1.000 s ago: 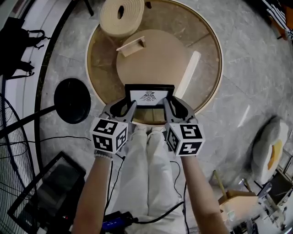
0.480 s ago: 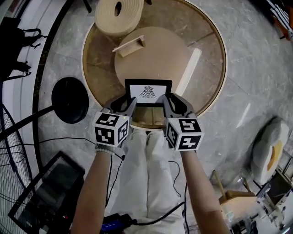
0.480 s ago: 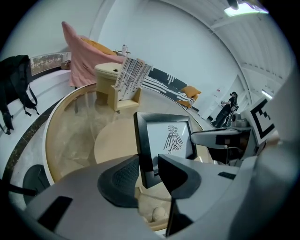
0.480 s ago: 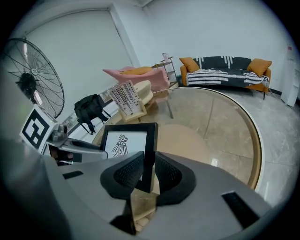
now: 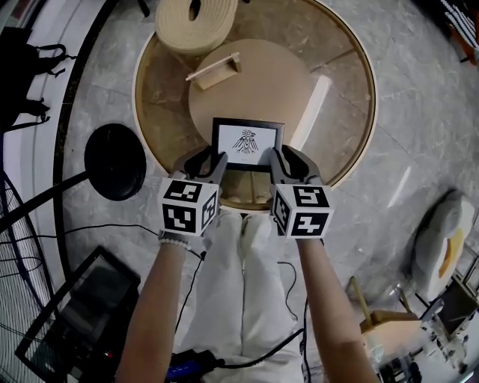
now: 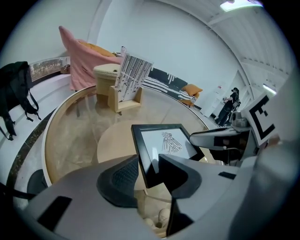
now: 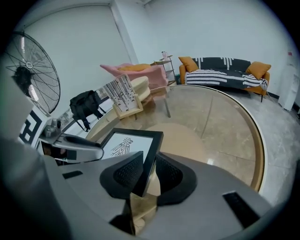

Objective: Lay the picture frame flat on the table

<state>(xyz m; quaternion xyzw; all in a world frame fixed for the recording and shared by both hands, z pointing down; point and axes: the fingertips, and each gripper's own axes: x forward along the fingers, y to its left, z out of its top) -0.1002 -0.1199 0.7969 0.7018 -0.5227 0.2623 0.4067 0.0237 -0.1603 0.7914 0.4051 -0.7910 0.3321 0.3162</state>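
Note:
The picture frame (image 5: 248, 143) is black with a white bird print and lies low over the table's round wooden disc (image 5: 254, 82), near its front edge. My left gripper (image 5: 217, 161) has the frame's left edge between its jaws; they are opening, and a gap shows beside the frame (image 6: 166, 143). My right gripper (image 5: 275, 158) straddles the frame's right edge (image 7: 125, 145). Its jaws are starting to open, with the pads still against the frame.
A wooden stand (image 5: 215, 73) holding a striped card (image 6: 129, 77) sits at the disc's far side. A beige ring-shaped cushion (image 5: 196, 22) lies beyond it. A white strip (image 5: 310, 112) runs across the glass table (image 5: 359, 135). A fan's black base (image 5: 114, 162) stands on the floor at left.
Both grippers have carried the frame farther onto the disc. Its face now shows fuller from above, so it has tipped flatter. The left jaws look wider.

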